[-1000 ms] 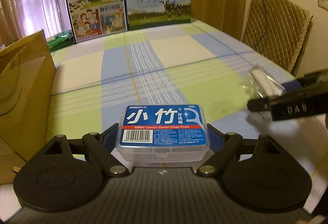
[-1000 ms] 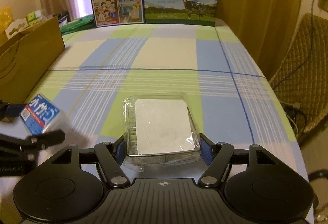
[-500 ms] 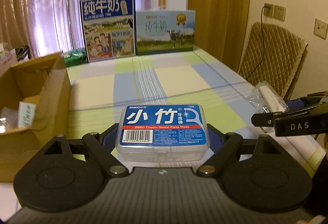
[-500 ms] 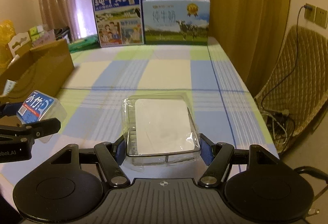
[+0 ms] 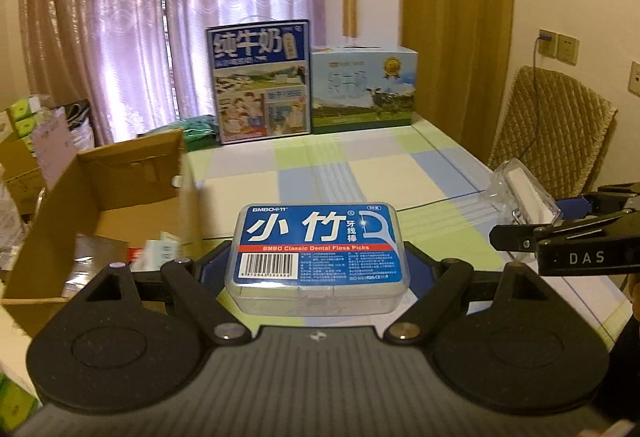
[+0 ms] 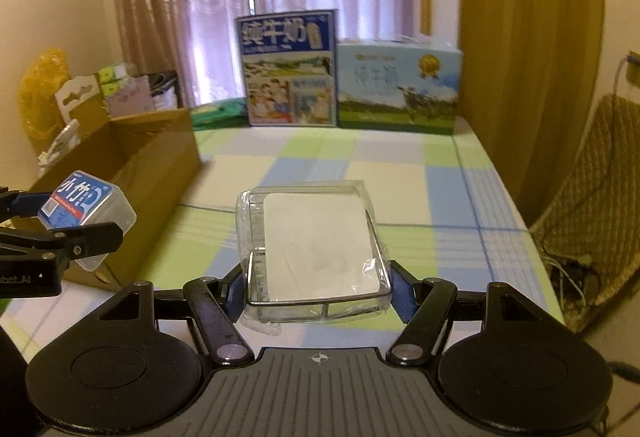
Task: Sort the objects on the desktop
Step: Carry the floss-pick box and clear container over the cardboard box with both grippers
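My left gripper (image 5: 318, 269) is shut on a clear dental floss pick box (image 5: 318, 257) with a blue label, held in the air beside the open cardboard box (image 5: 100, 205). The same floss box (image 6: 86, 209) shows at the left of the right wrist view. My right gripper (image 6: 318, 285) is shut on a clear plastic-wrapped case with a white card (image 6: 316, 245), lifted above the checked tablecloth (image 6: 420, 197). From the left wrist view that case (image 5: 526, 193) appears at the right edge, between the right gripper's fingers (image 5: 560, 241).
Two milk cartons (image 5: 260, 81) (image 5: 362, 89) stand at the table's far end before the curtains. The cardboard box holds several small packets (image 5: 160, 253). A quilted chair (image 5: 552, 133) stands right of the table, and more boxes and bags (image 6: 120, 93) sit beyond the cardboard box.
Both grippers have risen and tilted up with their loads still held. The left one has come over beside the cardboard box, whose inside now shows.
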`<state>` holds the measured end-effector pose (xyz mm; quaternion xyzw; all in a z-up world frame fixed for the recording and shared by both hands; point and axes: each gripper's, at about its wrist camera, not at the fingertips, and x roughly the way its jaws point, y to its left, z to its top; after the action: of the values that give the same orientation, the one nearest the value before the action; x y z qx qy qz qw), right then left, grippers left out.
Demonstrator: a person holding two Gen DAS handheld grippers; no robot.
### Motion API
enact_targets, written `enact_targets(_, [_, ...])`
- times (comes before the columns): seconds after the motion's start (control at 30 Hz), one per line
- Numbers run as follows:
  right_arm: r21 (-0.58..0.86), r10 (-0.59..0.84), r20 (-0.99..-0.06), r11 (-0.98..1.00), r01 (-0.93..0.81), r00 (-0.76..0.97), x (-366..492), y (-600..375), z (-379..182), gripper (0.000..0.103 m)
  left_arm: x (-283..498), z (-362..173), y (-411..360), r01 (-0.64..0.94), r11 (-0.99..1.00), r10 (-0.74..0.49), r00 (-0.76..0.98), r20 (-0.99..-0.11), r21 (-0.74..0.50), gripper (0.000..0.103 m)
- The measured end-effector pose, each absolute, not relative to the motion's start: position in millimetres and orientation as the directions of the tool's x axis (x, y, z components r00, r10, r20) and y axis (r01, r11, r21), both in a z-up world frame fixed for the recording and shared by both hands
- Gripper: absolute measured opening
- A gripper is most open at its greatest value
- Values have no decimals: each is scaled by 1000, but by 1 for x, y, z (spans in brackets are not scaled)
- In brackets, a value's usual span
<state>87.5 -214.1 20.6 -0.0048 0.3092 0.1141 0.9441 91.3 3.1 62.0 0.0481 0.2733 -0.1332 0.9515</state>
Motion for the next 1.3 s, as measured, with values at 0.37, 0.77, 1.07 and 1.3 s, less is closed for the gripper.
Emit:
enact_targets(0.37, [58, 292, -570, 947, -316, 768, 91, -161, 31, 66, 79, 76, 55, 212, 977, -168, 838, -520, 25, 83])
enact_targets(0.77, [49, 364, -569, 910, -411, 737, 103, -104, 32, 66, 72, 82, 119, 128, 991, -87, 851, -518, 43, 83])
enact_targets(1.07, [61, 426, -558, 877, -477, 712, 117, -58, 37, 66, 87, 93, 165, 92, 992, -36, 860, -509, 86, 83])
enact_targets(1.3, [69, 460, -560, 855, -515, 689, 138, -21, 43, 66, 109, 97, 187, 74, 988, 4, 865, -502, 135, 83])
